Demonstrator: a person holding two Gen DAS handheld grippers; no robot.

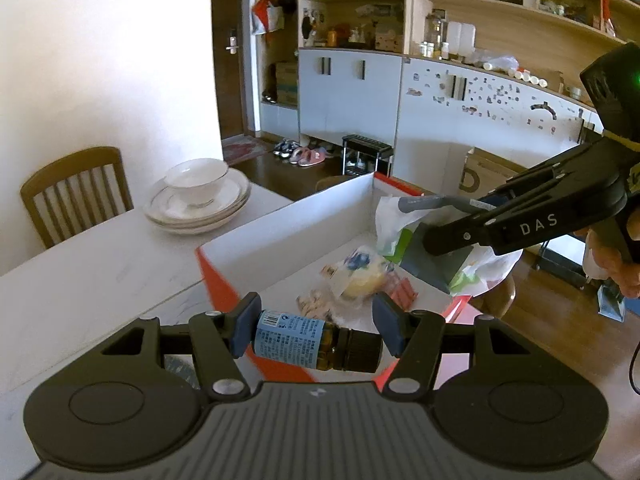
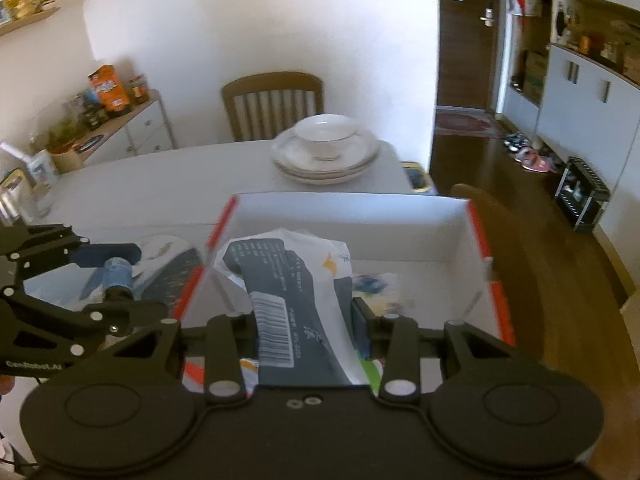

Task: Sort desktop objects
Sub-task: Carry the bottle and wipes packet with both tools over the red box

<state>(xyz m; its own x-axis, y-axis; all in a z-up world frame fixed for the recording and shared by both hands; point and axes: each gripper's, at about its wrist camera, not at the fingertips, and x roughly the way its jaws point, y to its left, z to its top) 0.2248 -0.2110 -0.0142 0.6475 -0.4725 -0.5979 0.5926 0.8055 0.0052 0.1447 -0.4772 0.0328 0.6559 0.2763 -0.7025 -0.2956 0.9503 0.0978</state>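
Note:
My left gripper [image 1: 314,330] is shut on a small brown bottle [image 1: 316,340] with a blue label and dark cap, held lengthwise over the near red edge of a white cardboard box [image 1: 288,220]. It also shows in the right wrist view [image 2: 116,276]. My right gripper [image 2: 304,320] is shut on a white and dark grey packet [image 2: 292,300] with a barcode, held above the box [image 2: 352,216]. The right gripper shows from the side in the left wrist view [image 1: 432,240], with the packet [image 1: 424,252] hanging from it. Snack packets [image 1: 360,276] lie inside the box.
The box stands on a white table [image 1: 80,280]. Stacked white plates with a bowl [image 1: 196,196] sit at the far table end, by a wooden chair [image 1: 76,192]. Another packet [image 2: 168,264] lies on the table left of the box. Shelves and cabinets [image 1: 440,80] stand beyond.

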